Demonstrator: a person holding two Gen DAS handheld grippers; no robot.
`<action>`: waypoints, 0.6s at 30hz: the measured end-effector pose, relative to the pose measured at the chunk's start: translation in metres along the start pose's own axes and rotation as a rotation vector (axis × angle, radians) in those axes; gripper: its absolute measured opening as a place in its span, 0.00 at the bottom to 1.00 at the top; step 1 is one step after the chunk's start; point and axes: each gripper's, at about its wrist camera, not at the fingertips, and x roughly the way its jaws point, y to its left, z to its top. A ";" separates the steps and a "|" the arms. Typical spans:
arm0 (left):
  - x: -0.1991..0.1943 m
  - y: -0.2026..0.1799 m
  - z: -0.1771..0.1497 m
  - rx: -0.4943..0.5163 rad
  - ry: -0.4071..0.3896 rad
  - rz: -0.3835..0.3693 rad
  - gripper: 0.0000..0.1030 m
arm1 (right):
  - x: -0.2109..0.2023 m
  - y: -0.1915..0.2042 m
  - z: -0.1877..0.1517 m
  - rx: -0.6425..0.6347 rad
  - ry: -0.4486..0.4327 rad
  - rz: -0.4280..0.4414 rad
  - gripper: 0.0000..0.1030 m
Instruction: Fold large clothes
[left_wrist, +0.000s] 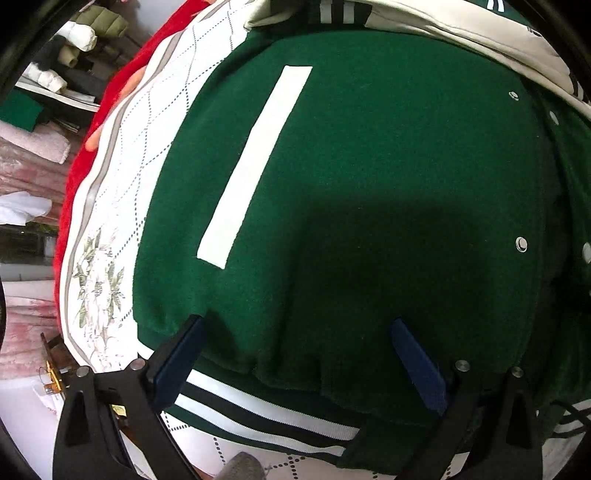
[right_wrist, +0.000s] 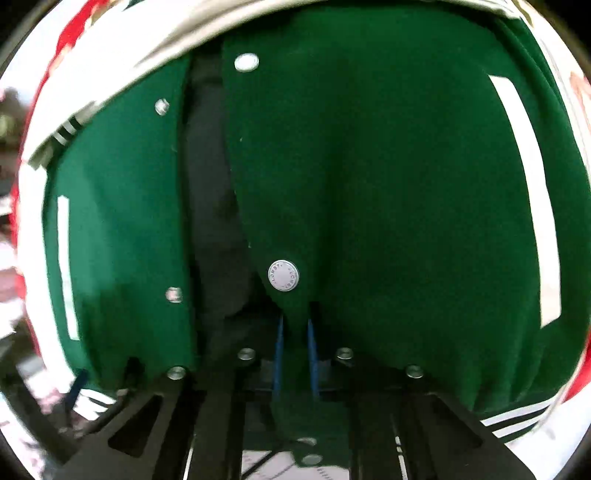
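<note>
The jacket (left_wrist: 369, 166) lies flat and unfolded on a patterned sheet (left_wrist: 122, 192). The left claw (left_wrist: 295, 354) hovers apart over the hem. The right claw (right_wrist: 295, 332) is clamped on the front edge; folding has barely begun.

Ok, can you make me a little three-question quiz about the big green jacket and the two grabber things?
1. True or false: the left gripper is clamped shut on the green felt varsity jacket.
2. What does the right gripper pinch? A) a red blanket B) the jacket's front edge below a round silver snap button C) nothing
3. Fill in: the jacket's hem band has white and ____ stripes.

Key: 1 false, its jaws stand wide apart; 2 B; 3 dark.
</note>
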 end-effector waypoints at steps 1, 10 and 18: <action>0.000 0.001 0.000 0.001 -0.003 -0.008 1.00 | -0.006 0.002 -0.001 -0.002 -0.003 0.031 0.10; -0.016 0.029 -0.005 -0.048 -0.024 -0.076 1.00 | -0.022 -0.011 0.009 -0.050 0.105 0.131 0.19; -0.016 0.062 -0.008 -0.111 -0.035 -0.012 1.00 | 0.013 -0.010 -0.001 0.037 0.228 0.348 0.29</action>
